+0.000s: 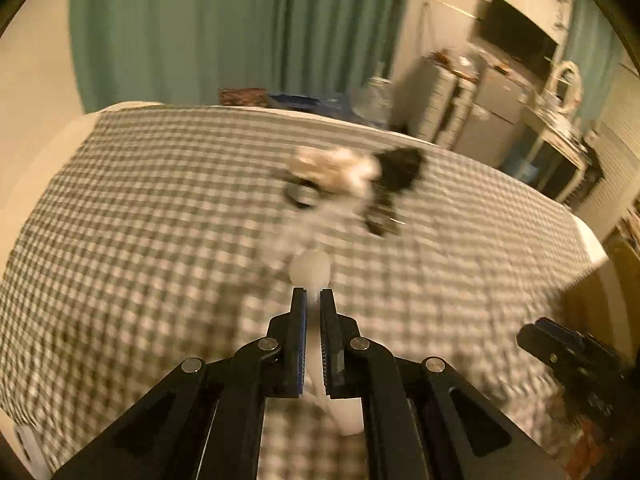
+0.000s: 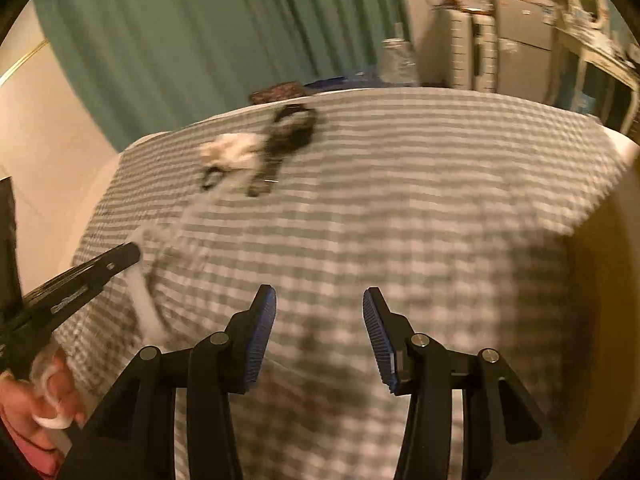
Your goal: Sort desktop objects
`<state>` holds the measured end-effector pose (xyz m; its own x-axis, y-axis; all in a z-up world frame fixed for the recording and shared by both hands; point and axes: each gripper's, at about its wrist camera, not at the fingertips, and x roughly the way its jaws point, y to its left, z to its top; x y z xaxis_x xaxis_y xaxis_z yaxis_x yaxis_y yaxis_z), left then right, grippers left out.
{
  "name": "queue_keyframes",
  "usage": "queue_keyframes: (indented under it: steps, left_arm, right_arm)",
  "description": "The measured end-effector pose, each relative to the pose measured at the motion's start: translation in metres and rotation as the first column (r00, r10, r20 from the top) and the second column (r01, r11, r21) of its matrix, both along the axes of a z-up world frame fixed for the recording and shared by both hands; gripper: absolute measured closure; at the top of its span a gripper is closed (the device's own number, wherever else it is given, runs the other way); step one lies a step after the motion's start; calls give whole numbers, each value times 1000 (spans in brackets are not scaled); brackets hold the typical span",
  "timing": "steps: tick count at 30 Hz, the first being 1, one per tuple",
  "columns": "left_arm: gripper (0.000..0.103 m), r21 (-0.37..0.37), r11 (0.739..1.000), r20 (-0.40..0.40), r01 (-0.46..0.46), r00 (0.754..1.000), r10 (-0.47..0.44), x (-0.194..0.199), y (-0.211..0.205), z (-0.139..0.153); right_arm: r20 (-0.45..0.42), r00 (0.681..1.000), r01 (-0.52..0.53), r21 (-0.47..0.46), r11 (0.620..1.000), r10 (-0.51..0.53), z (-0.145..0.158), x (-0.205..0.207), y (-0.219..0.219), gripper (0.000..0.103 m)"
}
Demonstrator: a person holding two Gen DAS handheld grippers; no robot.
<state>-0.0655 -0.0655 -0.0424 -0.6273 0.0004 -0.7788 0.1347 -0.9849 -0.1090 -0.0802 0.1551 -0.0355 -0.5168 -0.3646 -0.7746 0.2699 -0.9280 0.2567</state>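
Note:
My left gripper (image 1: 313, 292) is shut on a white object (image 1: 310, 270) with a round end that sticks out past the fingertips; it is held above the checked tablecloth (image 1: 140, 220). It also shows in the right wrist view (image 2: 144, 300), hanging from the left gripper (image 2: 128, 256). A blurred pile of white and black items (image 1: 352, 180) lies further back on the cloth; it also shows in the right wrist view (image 2: 256, 148). My right gripper (image 2: 319, 300) is open and empty above the cloth. It shows at the right edge of the left wrist view (image 1: 536, 332).
A green curtain (image 1: 200, 20) hangs behind the table. Drawer units (image 1: 440, 100), a dark screen (image 1: 512, 40) and shelves stand at the back right. The table edge (image 2: 592, 200) drops off on the right. Both views are motion-blurred.

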Motion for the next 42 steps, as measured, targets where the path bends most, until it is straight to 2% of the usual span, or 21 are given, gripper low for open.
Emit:
queue_keyframes:
  steps: [4, 8, 13, 15, 17, 19, 21, 22, 23, 24, 25, 26, 30, 31, 34, 38, 39, 42]
  left_arm:
    - [97, -46, 993, -3, -112, 994, 112, -25, -46, -12]
    - [97, 7, 987, -14, -163, 986, 163, -42, -81, -31]
    - [97, 17, 983, -23, -181, 983, 181, -45, -97, -43]
    - [97, 15, 982, -30, -187, 982, 187, -46, -101, -45]
    - [97, 1, 982, -12, -190, 982, 190, -49, -104, -52]
    - [97, 17, 982, 4, -189, 982, 189, -51, -105, -57]
    - [97, 31, 982, 10, -187, 982, 187, -51, -105, -58]
    - [97, 30, 982, 5, -186, 982, 186, -50, -104, -57]
    - [97, 35, 983, 1, -182, 983, 182, -49, -104, -56]
    - [97, 40, 983, 2, -181, 984, 181, -48, -103, -55]
    - [97, 45, 983, 1, -180, 984, 180, -48, -103, -55]
    - [97, 49, 983, 1, -175, 985, 175, -47, -102, -55]
    - [97, 77, 986, -22, -151, 988, 153, -43, -97, -47]
    - [97, 85, 986, -31, -145, 989, 148, -41, -96, -44]
    - [97, 63, 992, -64, -112, 991, 116, -27, -86, -31]
    - [97, 98, 992, -83, -79, 993, 87, -10, -81, -19]
    - [97, 87, 993, -80, -77, 993, 84, -9, -80, -18]
    - [97, 77, 995, -82, -60, 994, 67, -5, -73, -14]
  right_arm:
    - [13, 999, -49, -25, 998, 50, -5, -31, -67, 52]
    - [45, 999, -27, -41, 999, 29, -24, -62, -115, 49]
    - [130, 991, 46, -83, 995, -35, -52, -102, -159, 48]
    - [147, 987, 74, -101, 992, -59, -59, -113, -168, 44]
    - [152, 984, 112, -95, 989, -96, -63, -120, -177, 31]
    - [140, 983, 132, -87, 988, -119, -63, -123, -186, 25]
    - [137, 981, 141, -9, 990, -138, -66, -126, -198, 25]
    - [123, 983, 135, 28, 990, -137, -66, -125, -203, 30]
    - [100, 986, 123, 73, 990, -130, -67, -124, -207, 44]
    - [62, 991, 105, 140, 985, -115, -67, -119, -211, 51]
    - [38, 995, 83, 158, 984, -90, -67, -115, -210, 60]
    - [33, 997, 69, 158, 985, -75, -67, -111, -206, 69]
    - [74, 996, 42, 75, 996, -47, -61, -89, -171, 84]
    - [78, 997, 22, 69, 997, -28, -59, -82, -163, 98]
    - [71, 997, -17, 70, 997, 12, -49, -57, -138, 100]
    - [53, 997, -66, 59, 996, 62, -35, -22, -105, 100]
    - [40, 995, -88, 33, 996, 87, -30, -13, -97, 100]
    - [22, 993, -119, 54, 991, 118, -22, 3, -89, 100]
